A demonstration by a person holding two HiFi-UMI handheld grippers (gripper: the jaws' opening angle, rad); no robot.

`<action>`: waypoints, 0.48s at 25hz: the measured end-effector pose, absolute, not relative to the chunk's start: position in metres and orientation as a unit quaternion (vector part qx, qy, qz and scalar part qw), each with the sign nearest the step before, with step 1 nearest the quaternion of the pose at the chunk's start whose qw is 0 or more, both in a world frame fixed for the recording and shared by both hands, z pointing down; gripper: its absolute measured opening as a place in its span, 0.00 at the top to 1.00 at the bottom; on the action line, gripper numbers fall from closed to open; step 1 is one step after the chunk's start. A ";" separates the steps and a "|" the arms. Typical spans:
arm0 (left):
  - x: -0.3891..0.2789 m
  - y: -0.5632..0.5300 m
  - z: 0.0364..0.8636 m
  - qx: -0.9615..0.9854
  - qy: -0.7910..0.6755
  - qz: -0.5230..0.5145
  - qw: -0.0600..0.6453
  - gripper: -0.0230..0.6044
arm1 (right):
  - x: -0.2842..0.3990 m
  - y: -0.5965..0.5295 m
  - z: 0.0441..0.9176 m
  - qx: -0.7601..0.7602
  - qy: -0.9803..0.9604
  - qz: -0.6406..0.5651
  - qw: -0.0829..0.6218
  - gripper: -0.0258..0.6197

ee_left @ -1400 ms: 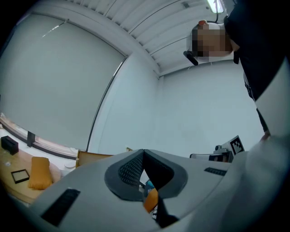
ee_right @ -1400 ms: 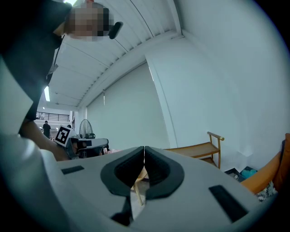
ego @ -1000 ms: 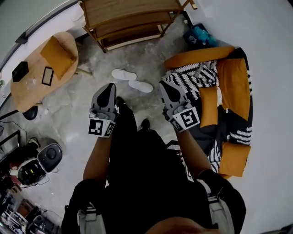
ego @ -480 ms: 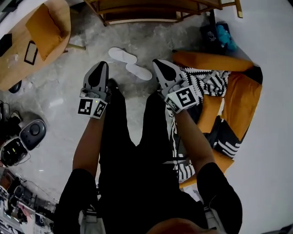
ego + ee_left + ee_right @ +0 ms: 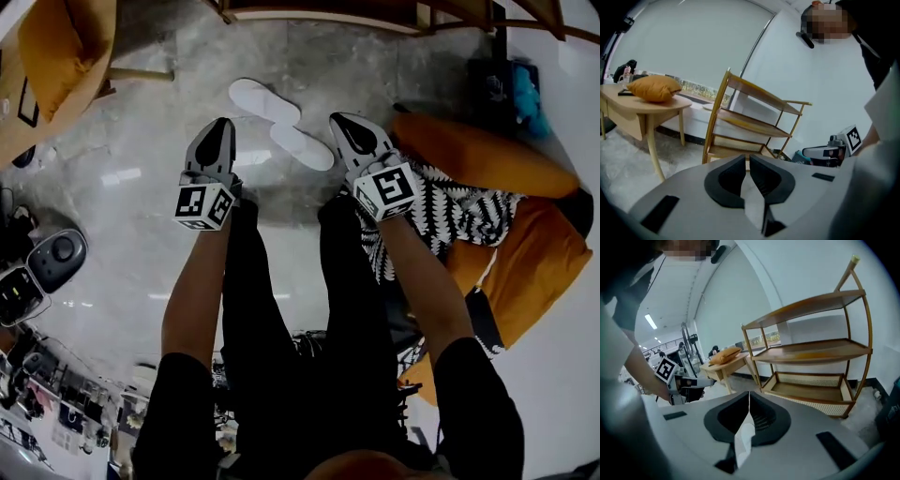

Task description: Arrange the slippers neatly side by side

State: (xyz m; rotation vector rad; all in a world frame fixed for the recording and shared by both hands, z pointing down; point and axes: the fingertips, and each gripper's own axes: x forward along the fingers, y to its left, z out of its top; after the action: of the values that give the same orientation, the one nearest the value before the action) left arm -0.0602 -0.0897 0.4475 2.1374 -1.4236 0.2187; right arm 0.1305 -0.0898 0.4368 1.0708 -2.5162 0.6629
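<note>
Two white slippers lie on the grey stone floor, one (image 5: 255, 97) farther off and one (image 5: 302, 147) nearer, set end to end at an angle. My left gripper (image 5: 221, 125) hovers just left of them and my right gripper (image 5: 339, 120) just right of the nearer one. Neither touches a slipper. The left gripper (image 5: 747, 157) has just eased its jaws apart to a hairline slit, with nothing between them. The right gripper (image 5: 749, 393) is shut and empty. Both gripper views look over the slippers, which are hidden there.
A wooden shelf rack (image 5: 375, 14) stands just beyond the slippers. A round wooden table (image 5: 14, 122) with an orange cushion (image 5: 56, 47) is at the left. An orange seat (image 5: 487, 169) with a black-and-white throw (image 5: 459, 211) is at the right. Devices (image 5: 52, 258) sit on the floor at the left.
Both grippers have dropped toward the floor and come closer to the slippers. The head view has tilted and moved in, so the slippers sit nearer between the two grippers.
</note>
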 end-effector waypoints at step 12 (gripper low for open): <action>-0.065 -0.071 0.674 0.726 -0.550 0.164 0.379 0.75 | 0.128 -0.096 0.568 0.357 -0.883 0.222 0.210 0.91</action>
State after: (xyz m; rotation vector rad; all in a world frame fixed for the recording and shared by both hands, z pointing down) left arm -0.0649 -0.0705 0.6741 1.8546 -1.4056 0.4198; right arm 0.1280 -0.0961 0.5682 0.9935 -2.4539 0.6169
